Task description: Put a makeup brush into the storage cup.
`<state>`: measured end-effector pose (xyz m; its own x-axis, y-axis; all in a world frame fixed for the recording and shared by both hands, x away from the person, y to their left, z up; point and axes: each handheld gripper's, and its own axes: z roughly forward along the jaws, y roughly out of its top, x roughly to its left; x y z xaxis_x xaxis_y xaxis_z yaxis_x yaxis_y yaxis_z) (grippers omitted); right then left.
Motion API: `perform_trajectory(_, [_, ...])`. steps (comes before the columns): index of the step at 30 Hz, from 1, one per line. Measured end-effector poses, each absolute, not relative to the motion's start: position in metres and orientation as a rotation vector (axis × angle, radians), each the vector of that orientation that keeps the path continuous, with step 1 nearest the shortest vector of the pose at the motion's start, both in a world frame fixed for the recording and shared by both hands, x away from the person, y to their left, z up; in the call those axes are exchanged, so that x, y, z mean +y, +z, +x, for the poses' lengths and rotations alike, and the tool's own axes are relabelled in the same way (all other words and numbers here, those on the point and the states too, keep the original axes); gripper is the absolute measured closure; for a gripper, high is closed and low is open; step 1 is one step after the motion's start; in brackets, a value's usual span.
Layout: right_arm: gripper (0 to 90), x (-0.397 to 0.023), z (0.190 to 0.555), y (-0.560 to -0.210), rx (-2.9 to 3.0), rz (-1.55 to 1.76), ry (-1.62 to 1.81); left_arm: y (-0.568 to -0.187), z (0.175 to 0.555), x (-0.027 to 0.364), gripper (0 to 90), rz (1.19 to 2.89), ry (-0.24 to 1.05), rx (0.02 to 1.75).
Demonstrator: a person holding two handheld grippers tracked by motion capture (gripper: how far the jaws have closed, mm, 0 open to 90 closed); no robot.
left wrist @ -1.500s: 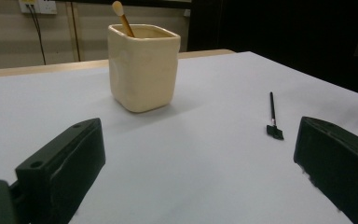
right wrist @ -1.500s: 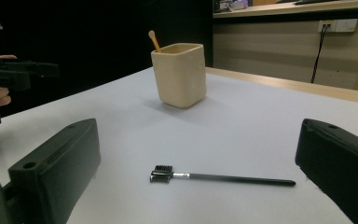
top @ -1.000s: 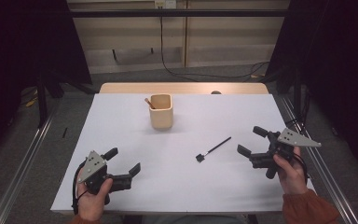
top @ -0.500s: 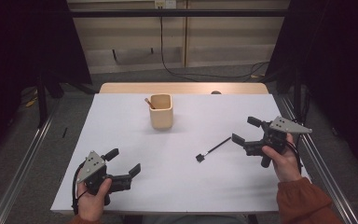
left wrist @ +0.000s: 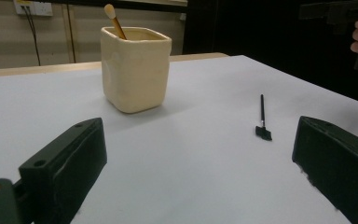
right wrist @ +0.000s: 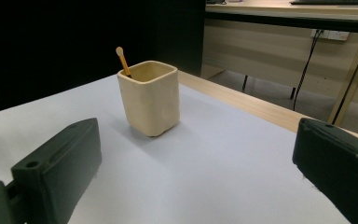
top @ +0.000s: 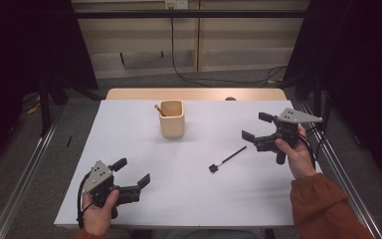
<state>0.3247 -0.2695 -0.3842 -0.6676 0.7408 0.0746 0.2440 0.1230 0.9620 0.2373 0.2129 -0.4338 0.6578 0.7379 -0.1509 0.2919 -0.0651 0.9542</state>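
Note:
A cream square cup [top: 172,118] [left wrist: 135,67] [right wrist: 150,97] stands on the white table sheet [top: 179,199], far of centre, with a wooden stick [top: 158,109] [left wrist: 114,19] [right wrist: 122,60] leaning in it. A thin black brush [top: 227,159] [left wrist: 262,118] lies flat right of centre. My left gripper [top: 132,172] rests open near the front left edge, nothing between its jaws. My right gripper [top: 256,126] is held open above the table's right side, a little beyond the brush's far end, aimed toward the cup.
A bare wooden strip [top: 194,93] runs along the table's far edge. Metal rails [top: 22,174] flank both sides. Cables [top: 189,74] lie on the floor behind. In the left gripper view, the other hand and its gripper [left wrist: 354,28] hang at the upper right.
My right gripper has risen and moved away from the front edge and slightly left, ending near the brush's far end. The left gripper, cup and brush have stayed put.

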Motion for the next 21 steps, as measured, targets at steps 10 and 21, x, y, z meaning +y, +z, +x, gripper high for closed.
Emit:
perform_trajectory(10, [2.8, -0.264, 0.352, -0.381, 2.02, 0.999, 1.54, -0.434, 0.239, 0.213, 2.9, 1.652, 0.446, 0.855])
perform_trajectory(21, [3.5, -0.259, 0.375, -0.373, 2.181, 0.99, 1.407, -0.434, 0.241, 0.217, 2.8, 1.641, 0.444, 0.864])
